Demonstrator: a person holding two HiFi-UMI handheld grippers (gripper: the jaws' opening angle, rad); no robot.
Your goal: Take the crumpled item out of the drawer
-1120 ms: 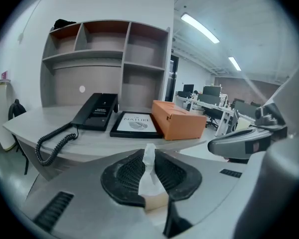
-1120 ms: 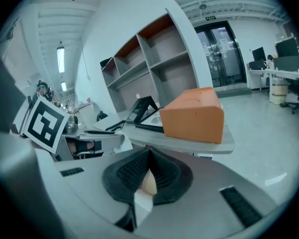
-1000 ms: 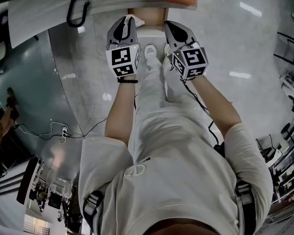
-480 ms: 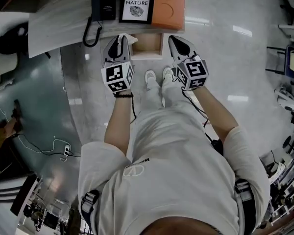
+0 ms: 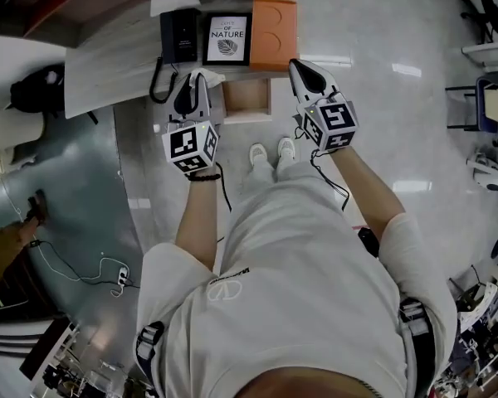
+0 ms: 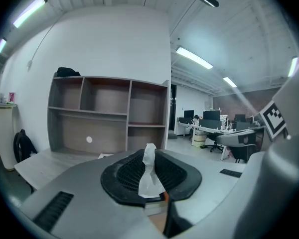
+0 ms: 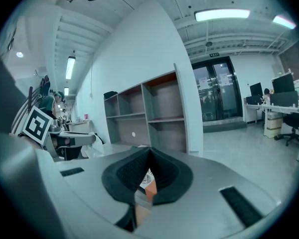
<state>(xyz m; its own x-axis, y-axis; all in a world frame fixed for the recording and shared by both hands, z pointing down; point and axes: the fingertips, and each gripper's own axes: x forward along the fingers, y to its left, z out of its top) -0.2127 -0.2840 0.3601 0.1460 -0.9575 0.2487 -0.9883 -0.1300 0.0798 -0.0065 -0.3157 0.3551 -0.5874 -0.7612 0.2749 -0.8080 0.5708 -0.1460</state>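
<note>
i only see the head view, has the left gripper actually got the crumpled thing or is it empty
Observer: It has it. In the left gripper view a white crumpled tissue stands upright, pinched between the jaws of the left gripper.
Operator: ok and the right one, anything in it
Observer: Nothing. In the right gripper view the right gripper has its jaw tips together; only an orange box shows through the gap lower down.
Operator: what are they pointing at
Observer: An open wooden shelf unit against a white wall, with a dark thing on top of its left end.
</note>
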